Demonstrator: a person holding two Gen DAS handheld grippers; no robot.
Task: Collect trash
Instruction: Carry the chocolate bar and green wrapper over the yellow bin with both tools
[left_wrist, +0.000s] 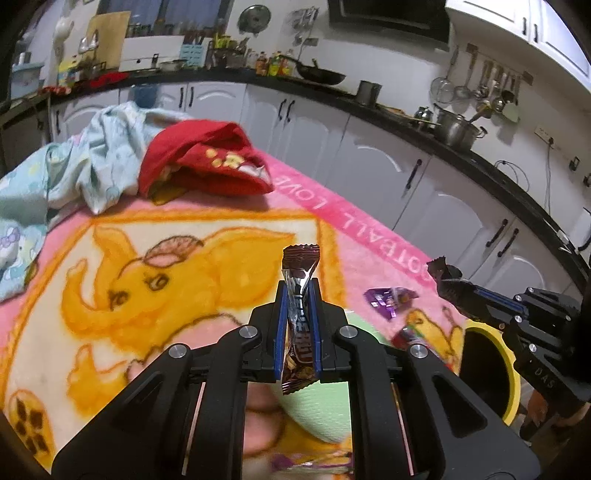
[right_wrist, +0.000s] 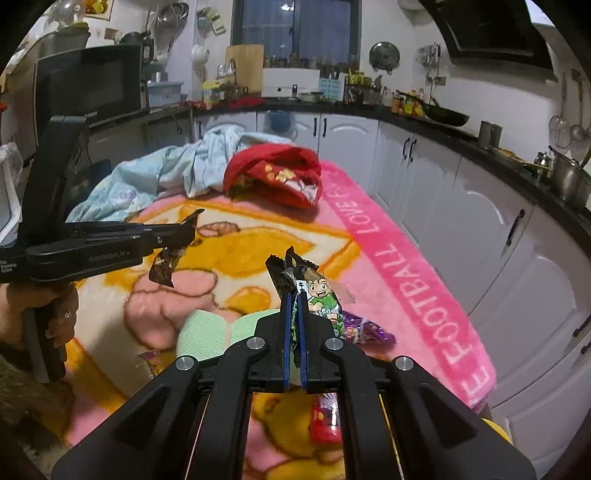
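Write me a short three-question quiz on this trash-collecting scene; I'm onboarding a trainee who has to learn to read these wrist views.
1. True or false: the left gripper is shut on a brown wrapper.
2. Which wrapper lies loose on the blanket near the right gripper? A) purple B) white C) black
3. Fill in: the red garment on the blanket lies against a light ____ cloth.

Key
1. True; the wrapper stands upright between the closed fingers.
2. A; the purple wrapper lies on the blanket, while the right gripper itself is shut on the cartoon wrapper.
3. Blue.
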